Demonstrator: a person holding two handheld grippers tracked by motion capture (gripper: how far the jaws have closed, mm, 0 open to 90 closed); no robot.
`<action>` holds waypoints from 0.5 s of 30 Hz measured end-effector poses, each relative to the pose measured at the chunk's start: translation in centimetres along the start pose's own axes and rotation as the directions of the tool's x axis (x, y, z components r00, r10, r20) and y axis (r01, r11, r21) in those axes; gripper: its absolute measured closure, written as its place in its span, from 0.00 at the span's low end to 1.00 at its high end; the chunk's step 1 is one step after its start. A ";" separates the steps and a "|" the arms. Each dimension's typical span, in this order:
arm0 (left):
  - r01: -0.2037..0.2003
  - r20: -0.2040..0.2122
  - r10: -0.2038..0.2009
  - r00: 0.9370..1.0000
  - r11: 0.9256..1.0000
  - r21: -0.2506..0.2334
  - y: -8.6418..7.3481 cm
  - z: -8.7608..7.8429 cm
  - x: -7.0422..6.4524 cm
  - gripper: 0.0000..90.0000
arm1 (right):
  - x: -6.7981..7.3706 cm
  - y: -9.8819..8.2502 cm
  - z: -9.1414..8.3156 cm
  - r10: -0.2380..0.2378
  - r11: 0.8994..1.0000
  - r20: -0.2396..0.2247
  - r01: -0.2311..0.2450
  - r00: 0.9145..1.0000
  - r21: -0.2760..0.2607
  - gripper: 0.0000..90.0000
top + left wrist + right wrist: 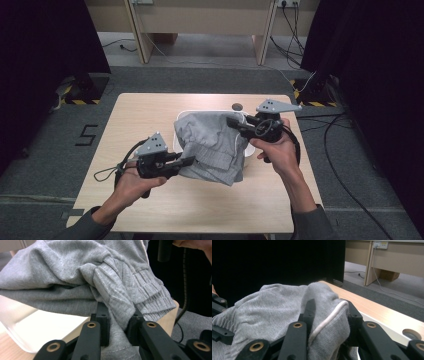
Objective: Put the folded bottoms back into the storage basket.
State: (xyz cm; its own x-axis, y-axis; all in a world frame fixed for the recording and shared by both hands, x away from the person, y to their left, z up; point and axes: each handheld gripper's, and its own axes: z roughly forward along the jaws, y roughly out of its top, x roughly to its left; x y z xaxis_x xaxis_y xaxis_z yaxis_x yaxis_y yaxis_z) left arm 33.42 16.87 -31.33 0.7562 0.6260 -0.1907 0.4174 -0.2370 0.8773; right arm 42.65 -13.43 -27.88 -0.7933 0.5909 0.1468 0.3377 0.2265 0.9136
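Grey carpet is surrounding the pale wooden counter (150,205), with dark curtains hanging at both sides and a wooden frame standing at the far end. Near the middle of the counter a white tub (178,131) is sitting, and most of it is being covered by the grey garment (212,142) that I am holding up over it; I cannot tell whether anything is lying inside. Beyond the tub, near the far edge, a small round dark spot (237,106) is showing on the wood.

I am seeing the garment as soft grey sweat-fabric, bunched and folded, with a ribbed elastic cuff (152,296) hanging at one end and a pale drawstring cord (325,318) running along a hem at the other.

My left claw (187,161) is clamping the near left part of the cloth, a fold being pinched tight between its jaws. My right claw (233,121) is gripping the far right part, jaws squeezed onto the corded hem.
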 end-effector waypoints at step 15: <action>0.052 -0.055 -0.052 0.997 0.999 -0.002 2.4 3.3 3.6 0.84 | -4.0 2.7 3.8 0.003 0.999 0.073 -0.007 0.997 0.050 0.78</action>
State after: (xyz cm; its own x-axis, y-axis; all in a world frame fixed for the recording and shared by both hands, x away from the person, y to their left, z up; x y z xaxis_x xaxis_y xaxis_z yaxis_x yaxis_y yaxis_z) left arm 38.86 16.10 -31.35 0.7045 0.6773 -0.2119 0.4552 -0.2021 0.8671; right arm 48.70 -12.23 -27.41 -0.7529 0.6468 0.1217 0.3683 0.2609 0.8923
